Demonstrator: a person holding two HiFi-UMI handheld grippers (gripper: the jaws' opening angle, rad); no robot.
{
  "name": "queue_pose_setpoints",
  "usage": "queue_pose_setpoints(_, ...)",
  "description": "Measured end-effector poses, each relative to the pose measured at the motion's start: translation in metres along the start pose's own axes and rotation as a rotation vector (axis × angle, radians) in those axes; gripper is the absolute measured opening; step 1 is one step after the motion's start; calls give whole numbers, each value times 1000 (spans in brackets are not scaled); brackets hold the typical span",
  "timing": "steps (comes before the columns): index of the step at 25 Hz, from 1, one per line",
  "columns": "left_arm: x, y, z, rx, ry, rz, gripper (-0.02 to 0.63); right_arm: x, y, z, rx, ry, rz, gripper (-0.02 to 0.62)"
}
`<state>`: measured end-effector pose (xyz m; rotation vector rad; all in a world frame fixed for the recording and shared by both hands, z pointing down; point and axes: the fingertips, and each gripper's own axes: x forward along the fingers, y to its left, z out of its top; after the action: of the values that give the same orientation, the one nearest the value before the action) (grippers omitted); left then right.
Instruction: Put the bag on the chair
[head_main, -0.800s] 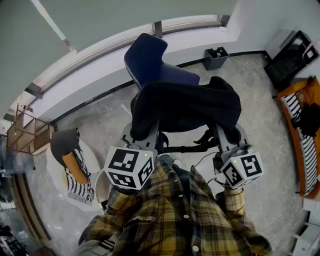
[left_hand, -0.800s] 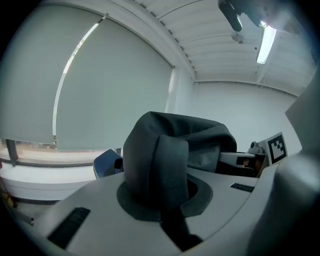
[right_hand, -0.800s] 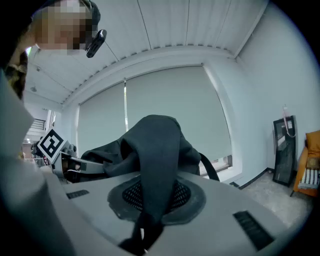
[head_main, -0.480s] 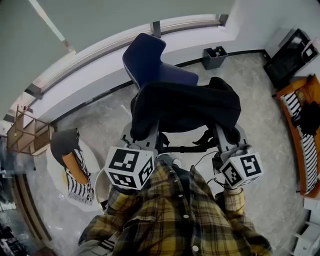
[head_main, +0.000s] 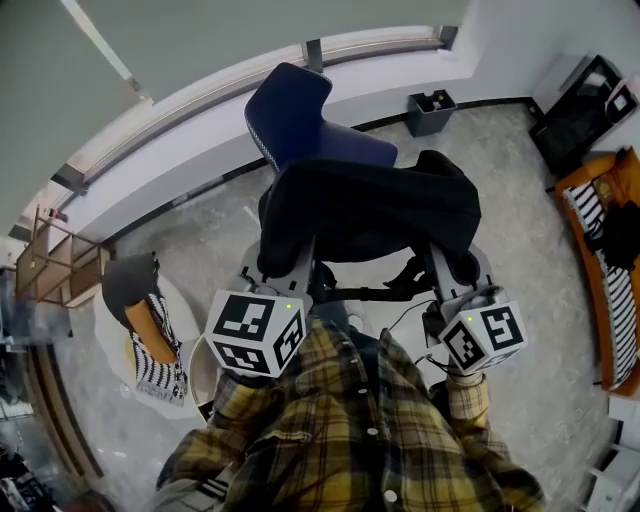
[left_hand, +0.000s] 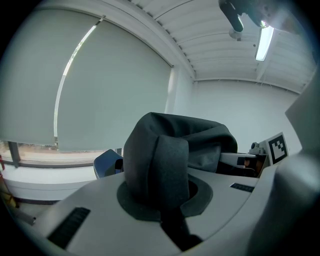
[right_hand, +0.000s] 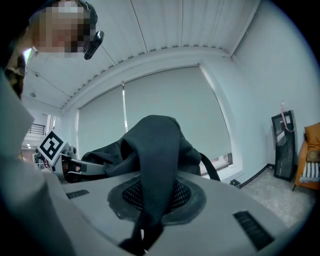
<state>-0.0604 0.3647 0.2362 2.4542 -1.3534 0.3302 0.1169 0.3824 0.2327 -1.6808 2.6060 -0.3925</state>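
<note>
1. Head view: above the person (head_main: 350, 430), aimed steeply down; bag (head_main: 370, 205) centre, chair (head_main: 300, 110) beyond it.
2. Left gripper view: on left gripper (head_main: 288, 262), along its jaws, near level, bag very close, blind (left_hand: 100, 90) behind.
3. Right gripper view: same setup on right gripper (head_main: 452, 268), also facing the blind.
4. Shared: bag in all three; chair in head and left gripper views; each gripper view catches the other's cube (left_hand: 277, 147).

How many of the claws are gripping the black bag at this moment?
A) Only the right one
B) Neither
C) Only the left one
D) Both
D: the black bag has a fold of its fabric pinched in the left claw and another in the right claw, each seen clamped in that claw's own view.
</note>
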Motion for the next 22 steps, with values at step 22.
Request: queue_pose_setpoints(22,141,115,48,-43,38,29,38,180,-59,15,5,83,21,55)
